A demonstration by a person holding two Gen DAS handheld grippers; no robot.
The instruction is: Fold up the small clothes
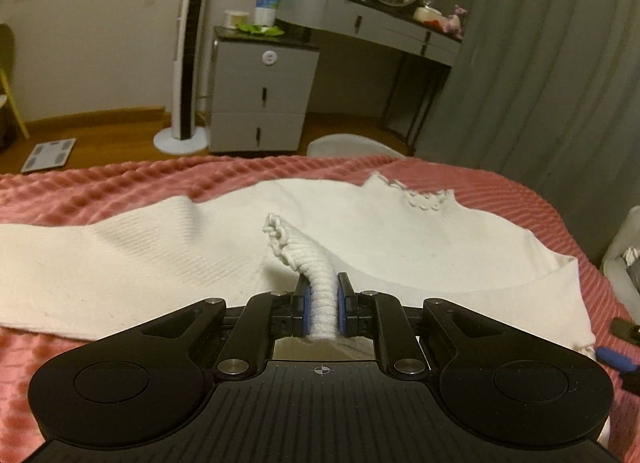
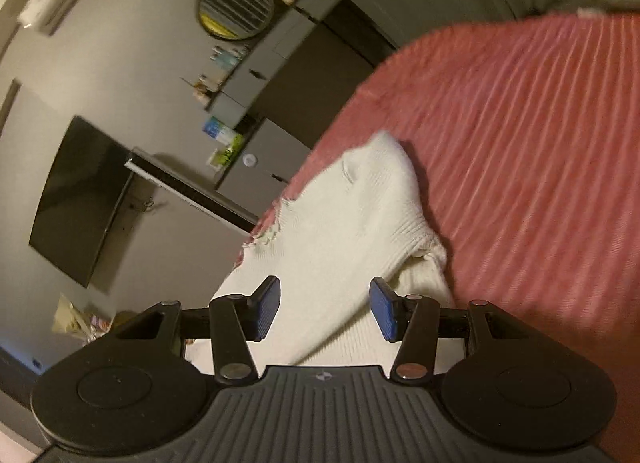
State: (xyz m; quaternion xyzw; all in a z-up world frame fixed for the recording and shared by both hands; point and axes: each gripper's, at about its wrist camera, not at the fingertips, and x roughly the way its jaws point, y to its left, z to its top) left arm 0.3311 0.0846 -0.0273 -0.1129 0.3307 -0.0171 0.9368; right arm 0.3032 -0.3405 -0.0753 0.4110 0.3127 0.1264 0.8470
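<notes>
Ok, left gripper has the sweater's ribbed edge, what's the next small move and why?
Probably carry that pinched ribbed edge across the white sweater: the left gripper is shut on it, the body lies flat on the pink blanket, and the right gripper is open, holding nothing.

Right tool jaws apart over white sweater, pink bedspread.

Left gripper body hides the near edge of the white sweater, small bottles on the vanity unreadable, right wrist view motion-blurred across the pink bedspread.
</notes>
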